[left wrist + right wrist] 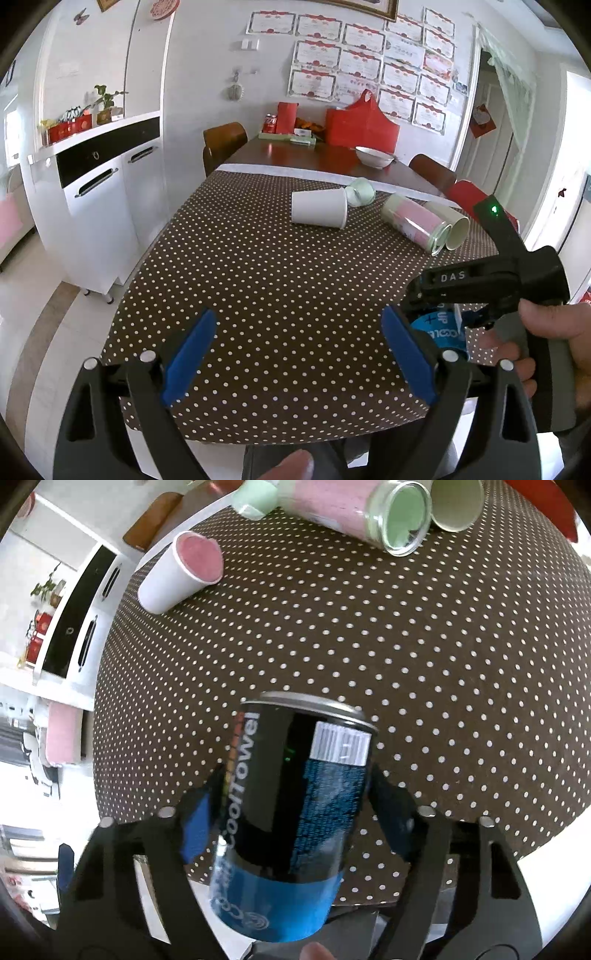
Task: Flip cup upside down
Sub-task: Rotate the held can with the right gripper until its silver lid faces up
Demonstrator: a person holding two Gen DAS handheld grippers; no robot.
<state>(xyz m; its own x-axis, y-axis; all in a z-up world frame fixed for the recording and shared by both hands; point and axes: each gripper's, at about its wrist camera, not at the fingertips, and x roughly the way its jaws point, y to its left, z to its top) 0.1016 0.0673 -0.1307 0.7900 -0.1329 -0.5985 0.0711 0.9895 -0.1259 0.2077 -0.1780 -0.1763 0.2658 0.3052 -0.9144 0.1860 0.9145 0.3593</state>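
Observation:
My right gripper is shut on a black and blue "Cool Towel" can-shaped cup, held tilted just above the near edge of the dotted brown tablecloth. The same can shows in the left wrist view, at the right, under the right gripper body. My left gripper is open and empty over the near part of the cloth.
A white paper cup, a pale green cup, a glass jar with pink contents and a cream cup lie on their sides farther back. A white bowl and red bags stand beyond.

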